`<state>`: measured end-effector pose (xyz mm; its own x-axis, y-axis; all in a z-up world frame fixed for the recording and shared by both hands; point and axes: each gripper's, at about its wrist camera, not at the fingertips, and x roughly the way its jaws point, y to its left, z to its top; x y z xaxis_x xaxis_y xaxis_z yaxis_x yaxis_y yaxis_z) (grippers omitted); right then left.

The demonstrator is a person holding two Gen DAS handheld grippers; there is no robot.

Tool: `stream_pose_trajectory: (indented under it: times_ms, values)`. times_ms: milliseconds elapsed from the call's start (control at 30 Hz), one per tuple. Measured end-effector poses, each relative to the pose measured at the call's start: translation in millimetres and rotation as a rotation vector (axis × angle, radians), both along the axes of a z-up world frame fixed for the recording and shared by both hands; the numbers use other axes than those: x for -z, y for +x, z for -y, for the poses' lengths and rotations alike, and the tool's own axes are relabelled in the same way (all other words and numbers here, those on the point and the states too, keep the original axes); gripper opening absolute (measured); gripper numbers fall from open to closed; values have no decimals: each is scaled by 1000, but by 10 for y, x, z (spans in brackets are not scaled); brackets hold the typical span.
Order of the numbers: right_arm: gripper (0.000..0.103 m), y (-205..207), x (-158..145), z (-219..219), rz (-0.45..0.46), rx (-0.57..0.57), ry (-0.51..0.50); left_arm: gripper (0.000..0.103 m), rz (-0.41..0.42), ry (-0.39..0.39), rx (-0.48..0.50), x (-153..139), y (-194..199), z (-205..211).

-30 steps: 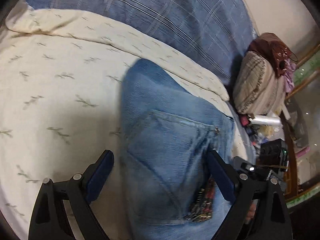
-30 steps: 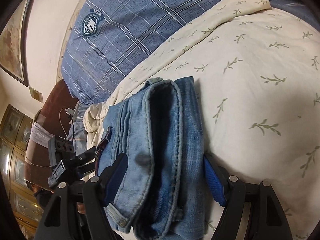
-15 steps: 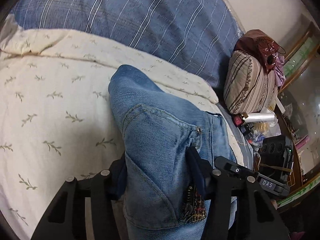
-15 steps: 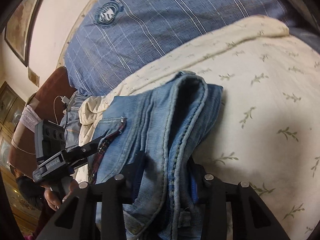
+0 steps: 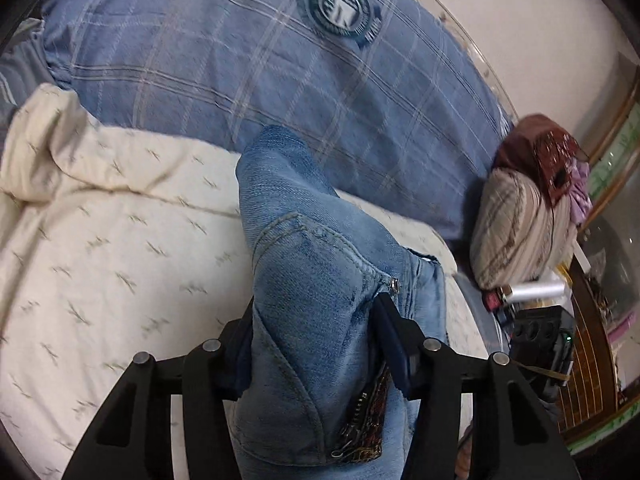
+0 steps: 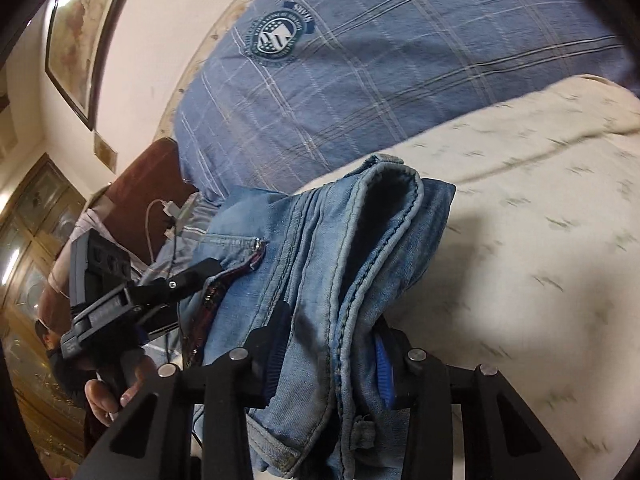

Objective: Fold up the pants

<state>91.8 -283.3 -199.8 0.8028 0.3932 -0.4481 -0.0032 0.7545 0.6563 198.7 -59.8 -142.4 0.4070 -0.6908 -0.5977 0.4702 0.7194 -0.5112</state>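
The folded blue jeans [image 5: 312, 280] are a thick bundle held up above the cream leaf-print bedspread [image 5: 100, 248]. My left gripper [image 5: 316, 344] is shut on the bundle at the pocket side, with a patterned zipper patch below. My right gripper [image 6: 332, 344] is shut on the seam-and-waistband end of the jeans [image 6: 340, 260]. The left gripper [image 6: 120, 304] and the hand holding it also show at the left of the right wrist view.
A large blue plaid pillow [image 5: 260, 64] with a round crest lies behind the bedspread. A striped cushion [image 5: 516, 232] with a brown bag on it sits at the right, beside bottles and a black device [image 5: 540, 332]. A framed picture [image 6: 76, 40] hangs on the wall.
Both grippers closed from open onto the jeans bundle and have lifted it off the bedspread; the views tilted upward toward the blue pillow and wall.
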Motion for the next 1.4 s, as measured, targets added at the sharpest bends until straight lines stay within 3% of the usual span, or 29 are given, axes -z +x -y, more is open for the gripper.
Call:
stream_pose_trajectory:
  times_ms: [200, 367, 467, 600, 633, 733, 867, 933, 1067, 1233, 1400]
  values:
    - [40, 360, 6, -41, 2, -15, 23, 56, -50, 26, -62, 140, 241, -97]
    - [40, 613, 244, -79, -124, -16, -11, 57, -183, 100, -131, 680, 520, -111]
    - [40, 721, 399, -94, -189, -5, -37, 68, -214, 113, -152, 860, 602, -129]
    - [46, 751, 404, -165, -201, 15, -107, 78, -195, 125, -168, 871, 587, -141]
    - [52, 754, 402, -174, -205, 25, -121, 78, -196, 126, -176, 861, 569, -152]
    - [55, 649, 348, -152, -190, 38, -150, 78, -187, 128, -211, 764, 467, -207]
    - [58, 348, 93, -295, -92, 79, -302, 80, -67, 197, -268, 423, 96, -292]
    - [59, 173, -36, -375, -28, 101, -360, 87, -2, 234, -287, 276, -88, -312]
    - [62, -206, -327, -614, 92, 156, -484, 88, 136, 328, -307, -55, -541, -351]
    - [63, -627, -581, -876, 138, 183, -511, 89, 297, 431, -335, -434, -1009, -338]
    - [63, -980, -814, -1076, 155, 193, -563, 95, 414, 434, -352, -758, -1407, -412]
